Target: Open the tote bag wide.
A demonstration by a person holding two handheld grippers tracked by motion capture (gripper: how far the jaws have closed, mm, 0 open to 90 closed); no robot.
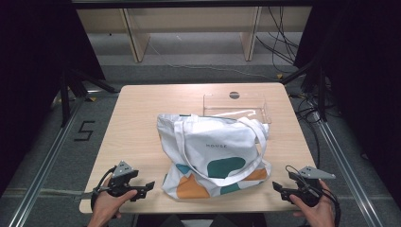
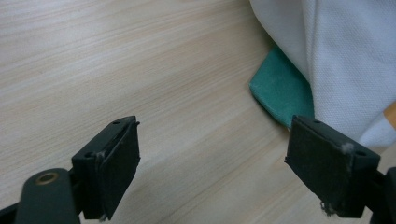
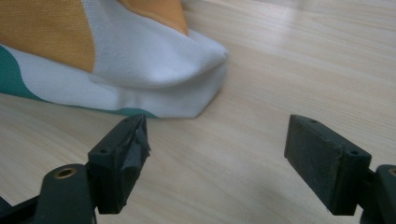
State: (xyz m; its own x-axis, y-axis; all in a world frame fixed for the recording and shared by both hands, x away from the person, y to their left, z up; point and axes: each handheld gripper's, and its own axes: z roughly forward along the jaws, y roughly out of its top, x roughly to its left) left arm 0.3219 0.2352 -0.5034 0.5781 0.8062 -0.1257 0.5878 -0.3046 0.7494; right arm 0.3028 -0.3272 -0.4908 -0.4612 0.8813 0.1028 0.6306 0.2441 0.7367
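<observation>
On wooden table (image 1: 137, 123): tote bag (image 1: 213, 156), clear tray (image 1: 236, 106); grey floor.

**Camera setup: one overhead, two riding on the claws**

The high view sits up above the person's side and looks forward and down, so you get the whole tabletop (image 1: 142, 118) plus floor and shelving beyond it.

The left gripper view is way closer, skimming low over the wood and looking out between the left claw (image 2: 212, 163) jaws at the tote bag (image 2: 336, 51) edge, which sits upper right.

The right gripper view is just as low and close, looking along the right claw (image 3: 217, 163) at the bag's other bottom corner, upper left.

All three views share the bag and the wood around it.
</observation>
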